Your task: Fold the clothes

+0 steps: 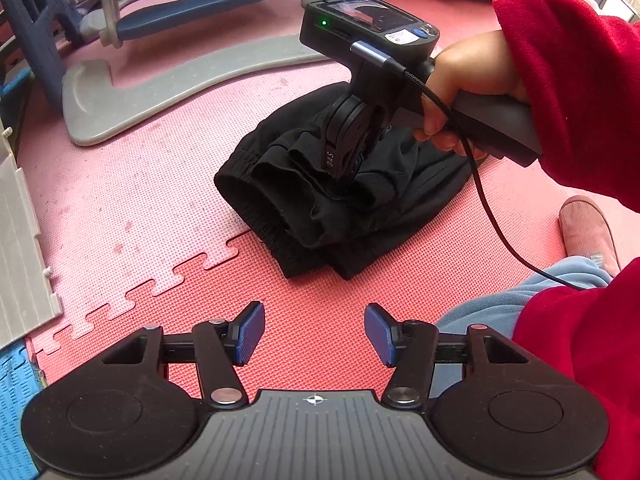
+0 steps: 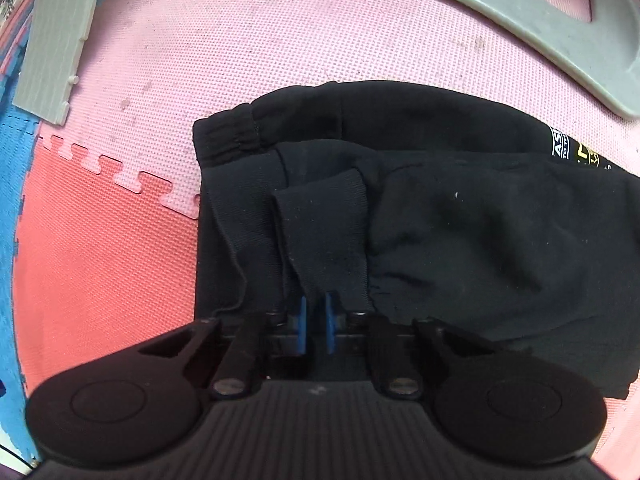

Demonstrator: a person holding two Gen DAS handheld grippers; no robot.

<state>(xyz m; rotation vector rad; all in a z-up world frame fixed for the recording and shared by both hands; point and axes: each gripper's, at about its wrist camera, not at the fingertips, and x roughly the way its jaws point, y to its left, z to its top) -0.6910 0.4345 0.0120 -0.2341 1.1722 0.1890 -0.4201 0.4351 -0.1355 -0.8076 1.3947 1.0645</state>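
I logged the black garment (image 1: 340, 200) lying folded into a compact bundle on the pink foam floor mat (image 1: 160, 200), its elastic waistband (image 2: 228, 136) at the left edge in the right wrist view. A printed label (image 2: 576, 152) showed at the bundle's far right.

Right gripper (image 2: 315, 322): tip down on top of the bundle. Its jaws stood nearly closed, the 2 blue pads (image 2: 302, 322) only a narrow gap apart, with a flap of black cloth (image 2: 324, 236) right at their tips. I could not tell whether they actually pinched the cloth. A hand (image 1: 464, 88) in a red sleeve (image 1: 580, 80) held the handle, cable (image 1: 480, 184) trailing down.

Left gripper (image 1: 315, 334): jaws wide open, holding nothing, above bare mat, apart from the near edge of the bundle.

A grey plastic frame (image 1: 140, 96) lay on the mat beyond the garment.
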